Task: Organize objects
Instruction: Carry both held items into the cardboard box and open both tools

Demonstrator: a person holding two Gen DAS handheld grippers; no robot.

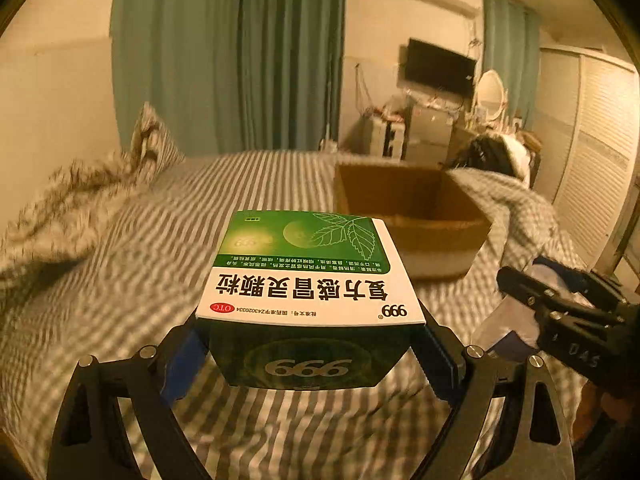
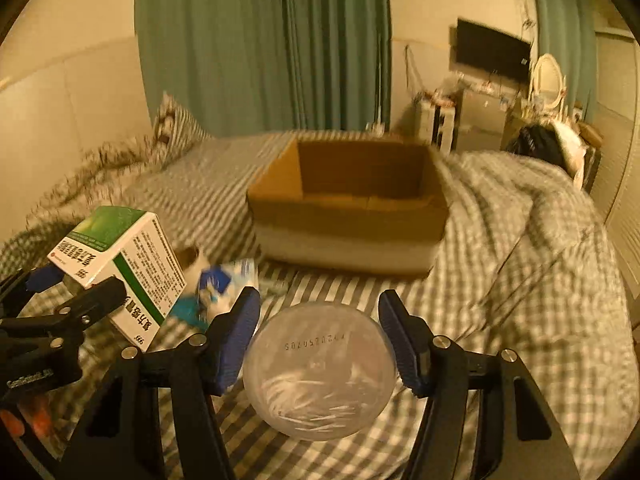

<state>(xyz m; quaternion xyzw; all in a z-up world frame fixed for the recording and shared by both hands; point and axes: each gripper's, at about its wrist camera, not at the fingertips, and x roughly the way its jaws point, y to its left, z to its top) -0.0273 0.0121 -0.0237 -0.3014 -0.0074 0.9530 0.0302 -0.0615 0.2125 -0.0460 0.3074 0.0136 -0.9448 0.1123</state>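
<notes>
The left gripper (image 1: 308, 356) clamps a green-and-white medicine box (image 1: 308, 276) between its blue pads, printed "999" and "OTC". The right gripper (image 2: 320, 344) holds a clear round plastic container (image 2: 320, 372) between wide-spread fingers; its base seems to read "20250702", and the contents are blurred. Ahead of both sits an open cardboard box (image 2: 348, 216) on the striped bedsheet (image 1: 132, 248).

An open cardboard box (image 2: 348, 204) sat on the striped bed (image 2: 216, 184), its top uncovered and its inside looking bare. Flat bedding lay open between the box and both grippers. A bunched checked quilt (image 2: 532, 240) rose against the box's right side. Small blue-and-white packets (image 2: 218, 284) lay near its front left corner. A rumpled pillow (image 2: 172, 128) stood far left.
</notes>
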